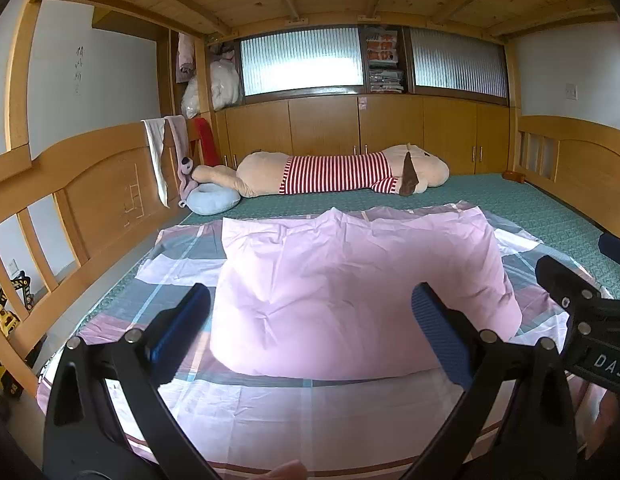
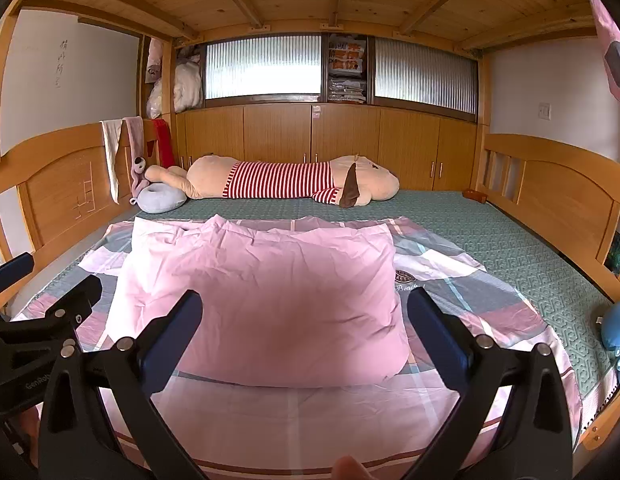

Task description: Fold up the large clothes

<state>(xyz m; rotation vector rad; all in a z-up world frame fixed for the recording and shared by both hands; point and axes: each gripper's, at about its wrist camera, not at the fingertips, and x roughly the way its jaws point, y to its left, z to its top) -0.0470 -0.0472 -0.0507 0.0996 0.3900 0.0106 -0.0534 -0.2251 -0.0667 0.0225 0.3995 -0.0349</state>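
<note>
The pink sheet (image 1: 350, 280), partly folded over a plaid cloth (image 1: 181, 256) on the bed, lies mid-frame just ahead of both the left claw (image 1: 310, 332) and right claw (image 2: 305, 332), each spread apart, empty, side by side, equally near.

left gripper (image 1: 310, 334) agape, right gripper (image 2: 303, 338) agape

Green mattress (image 2: 510, 248) right lies free — plush dog (image 2: 293, 180) blocks back.

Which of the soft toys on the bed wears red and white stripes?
The long beige plush dog lying along the cabinets at the far end. The grey-blue ring cushion beside it and the blue toy at the right edge have no stripes.
</note>
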